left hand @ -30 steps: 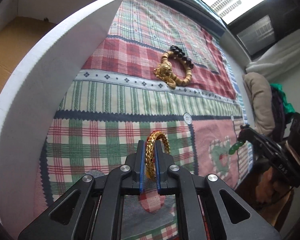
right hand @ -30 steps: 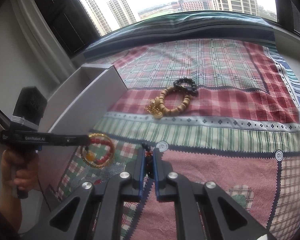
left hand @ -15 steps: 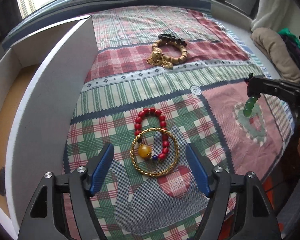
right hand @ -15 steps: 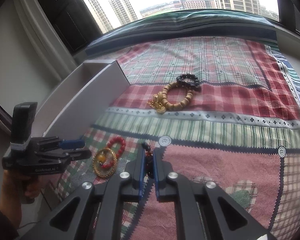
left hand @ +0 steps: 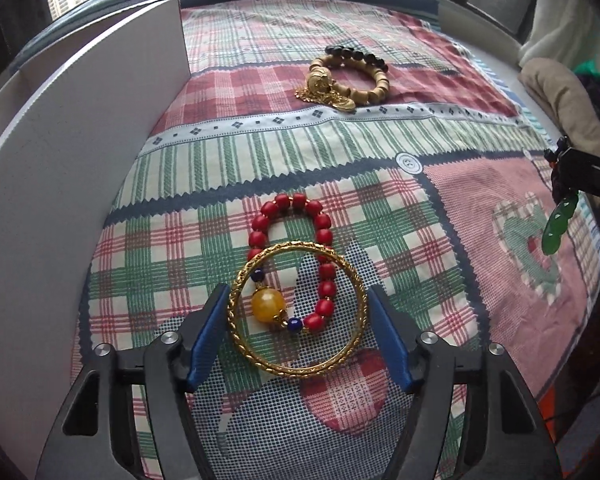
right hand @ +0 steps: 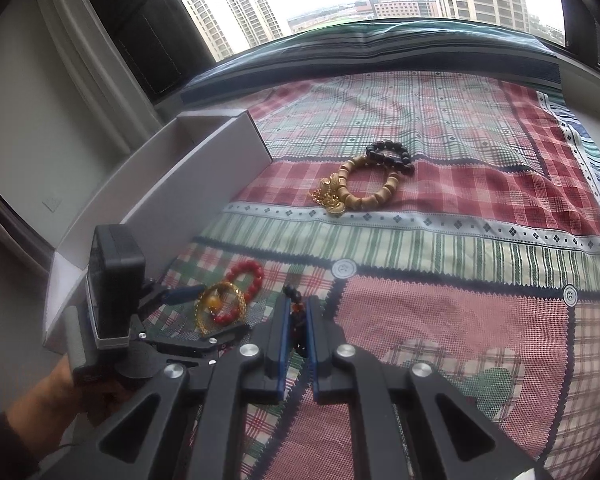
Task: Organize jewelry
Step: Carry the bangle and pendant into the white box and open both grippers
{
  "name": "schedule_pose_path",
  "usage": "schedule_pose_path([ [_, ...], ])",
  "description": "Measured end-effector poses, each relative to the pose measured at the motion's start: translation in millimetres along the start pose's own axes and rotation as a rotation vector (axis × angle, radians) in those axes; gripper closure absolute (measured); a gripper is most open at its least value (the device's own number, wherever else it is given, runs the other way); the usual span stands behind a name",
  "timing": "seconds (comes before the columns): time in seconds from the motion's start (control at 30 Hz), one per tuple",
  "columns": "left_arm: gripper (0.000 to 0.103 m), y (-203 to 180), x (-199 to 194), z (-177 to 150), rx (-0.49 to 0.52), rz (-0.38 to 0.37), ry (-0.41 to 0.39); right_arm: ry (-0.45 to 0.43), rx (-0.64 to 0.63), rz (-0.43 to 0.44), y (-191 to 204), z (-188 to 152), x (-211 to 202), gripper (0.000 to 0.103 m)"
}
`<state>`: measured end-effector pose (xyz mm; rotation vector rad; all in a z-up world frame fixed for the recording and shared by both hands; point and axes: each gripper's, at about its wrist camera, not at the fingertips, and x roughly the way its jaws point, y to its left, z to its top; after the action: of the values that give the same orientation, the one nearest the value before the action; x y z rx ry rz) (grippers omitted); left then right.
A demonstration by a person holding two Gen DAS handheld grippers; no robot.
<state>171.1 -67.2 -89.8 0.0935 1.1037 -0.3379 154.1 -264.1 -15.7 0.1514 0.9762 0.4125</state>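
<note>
Patchwork plaid cloth [left hand: 340, 152]: covers the whole surface, bears all jewelry. White box [right hand: 204, 168]: left edge; right-wrist view alone shows its interior, contents not discernible. Left gripper [left hand: 296, 320]: jaws closing, pads either side of gold bangle [left hand: 260, 364], not pressing it. Bangle lies flat, near left, overlapping red bead bracelet [left hand: 324, 224]. Right gripper [right hand: 298, 320]: fingers together, clamped on a dark beaded strand [right hand: 296, 304]; only the left-wrist view shows its green pendant [left hand: 558, 224] hanging. Far centre: wooden bead bracelet [right hand: 376, 196], black bead bracelet [right hand: 392, 156], touching.
</note>
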Motion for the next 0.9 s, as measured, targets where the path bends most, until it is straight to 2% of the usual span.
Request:
schedule_pose_path([
  [0.17, 0.033, 3.2, -42.1, 1.0, -0.03, -0.02, -0.066, -0.011, -0.002, -0.008, 0.7, 4.4, -3.8, 0.095],
  [0.33, 0.033, 15.5, -109.9, -2.4, -0.078, -0.051, -0.14, -0.032, -0.008, 0.01, 10.2, 21.8, -8.6, 0.095],
  [0.47, 0.033, 55.3, -167.8, -6.8, -0.15, -0.028, -0.207, -0.047, -0.043, 0.071, 39.6, 46.3, -7.4, 0.095],
  [0.57, 0.033, 105.4, -195.9, -7.2, -0.238, 0.015, -0.225, -0.055, -0.102, 0.13, 78.1, 66.6, -0.7, 0.095],
  [0.7, 0.033, 170.6, -199.1, -9.5, -0.347, 0.155, -0.202, -0.055, -0.193, 0.213, 140.4, 90.7, 17.9, 0.095],
  [0.83, 0.033, 209.9, -162.6, -11.4, -0.42, 0.198, -0.119, -0.027, -0.266, 0.262, 196.0, 112.3, 50.6, 0.095],
  [0.9, 0.033, 218.1, -143.1, -13.3, -0.432, 0.191, -0.074, 0.001, -0.285, 0.26, 216.7, 121.3, 73.7, 0.095],
])
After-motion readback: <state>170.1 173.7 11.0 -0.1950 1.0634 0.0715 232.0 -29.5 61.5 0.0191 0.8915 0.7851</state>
